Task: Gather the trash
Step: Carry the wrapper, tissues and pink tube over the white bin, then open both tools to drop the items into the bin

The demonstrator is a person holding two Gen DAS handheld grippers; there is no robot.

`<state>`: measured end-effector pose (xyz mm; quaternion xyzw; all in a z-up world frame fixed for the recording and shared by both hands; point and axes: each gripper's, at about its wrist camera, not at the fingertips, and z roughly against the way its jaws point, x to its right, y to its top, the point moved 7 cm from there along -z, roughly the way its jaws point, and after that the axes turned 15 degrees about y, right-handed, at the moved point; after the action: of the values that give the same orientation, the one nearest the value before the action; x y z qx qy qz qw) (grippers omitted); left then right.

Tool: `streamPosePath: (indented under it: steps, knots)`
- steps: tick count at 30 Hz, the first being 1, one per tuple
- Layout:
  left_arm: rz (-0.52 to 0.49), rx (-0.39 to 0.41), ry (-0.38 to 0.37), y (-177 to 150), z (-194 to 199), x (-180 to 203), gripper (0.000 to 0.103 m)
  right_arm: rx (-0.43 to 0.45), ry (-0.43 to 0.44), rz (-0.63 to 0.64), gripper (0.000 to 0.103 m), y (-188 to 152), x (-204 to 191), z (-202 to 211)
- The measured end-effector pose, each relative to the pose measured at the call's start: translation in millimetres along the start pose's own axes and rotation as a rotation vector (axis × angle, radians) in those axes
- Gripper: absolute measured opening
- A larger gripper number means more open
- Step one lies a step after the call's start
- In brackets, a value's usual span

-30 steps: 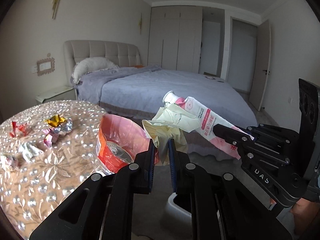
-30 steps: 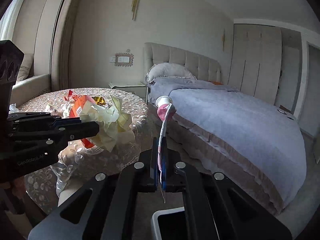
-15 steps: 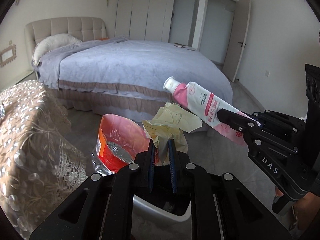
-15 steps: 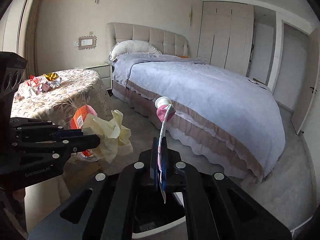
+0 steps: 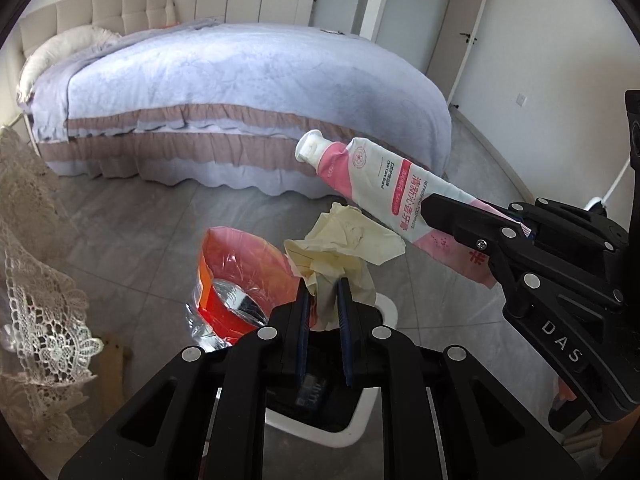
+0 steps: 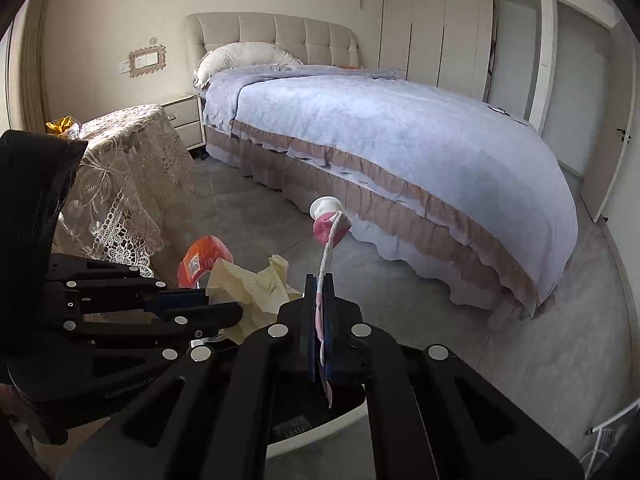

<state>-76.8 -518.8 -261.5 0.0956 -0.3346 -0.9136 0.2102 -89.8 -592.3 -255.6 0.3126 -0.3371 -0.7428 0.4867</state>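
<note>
- The left gripper [image 5: 323, 300] is clamping a crumpled cream paper wad [image 5: 344, 244]; an orange snack bag [image 5: 236, 276] is hanging beside the wad, and whether the pads are also pinching it cannot be told.
- The right gripper [image 6: 320, 320] is clenched flat on the crimped tail of a pink-and-white toothpaste tube [image 5: 384, 188], whose capped end is pointing away from the fingers.
- Both loads are hanging over the floor, directly above a white waste bin [image 5: 360, 420] with a dark interior; the bin's rim is showing just beneath both sets of fingers.
- Nothing is yet lying in the bin as far as the visible part shows; most of its interior is hidden behind the grippers.
- More trash is remaining on the lace-covered table [image 6: 132, 148]: a gold foil wrapper [image 6: 60, 124] is sitting near its far edge; the rest of the top is out of view.
- Judgement: the carry to the bin is nearly complete, the release is pending, and at least one further trip to the table is required.
</note>
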Motion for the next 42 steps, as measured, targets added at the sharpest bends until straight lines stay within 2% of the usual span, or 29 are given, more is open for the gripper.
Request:
streamPosePath:
  steps: [1, 2, 3, 4, 5, 12, 19, 28, 29, 31, 35, 42]
  knots:
    - [0.011, -0.014, 0.0, -1, -4, 0, 0.019, -0.006, 0.003, -0.008, 0.004, -1, 2, -3]
    - [0.019, -0.028, -0.013, -3, -9, -1, 0.036, -0.011, 0.004, -0.013, 0.004, -3, 4, -5]
    - [0.019, -0.04, -0.011, -5, -14, 2, 0.053, -0.015, 0.004, -0.019, 0.004, -5, 7, -7]
    - [0.017, -0.043, 0.002, -5, -16, 1, 0.093, -0.018, 0.005, -0.024, 0.004, -5, 9, -8]
    - [0.022, -0.034, 0.006, -5, -16, 0, 0.098, -0.02, 0.005, -0.026, 0.004, -6, 9, -10]
    - [0.012, -0.012, 0.106, -1, -12, -12, 0.098, -0.031, 0.017, -0.037, 0.004, -8, 14, -16]
    - [0.081, 0.021, 0.191, 8, -4, -48, 0.098, -0.052, 0.054, -0.037, 0.004, -16, 3, -28]
    - [0.12, 0.056, 0.229, 13, 8, -63, 0.098, -0.1, 0.109, -0.031, 0.006, -33, -19, -44]
    - [0.122, 0.061, 0.235, 14, 9, -64, 0.098, -0.1, 0.109, -0.024, 0.032, -35, -20, -45]
    - [0.133, 0.068, 0.231, 16, 12, -67, 0.098, -0.13, 0.106, -0.012, 0.095, -40, -22, -52]
    - [0.151, 0.083, 0.24, 18, 18, -73, 0.098, -0.121, 0.09, 0.019, 0.098, -41, -26, -54]
    - [0.183, 0.123, 0.266, 23, 39, -86, 0.098, 0.028, 0.033, 0.091, 0.098, -7, -26, -28]
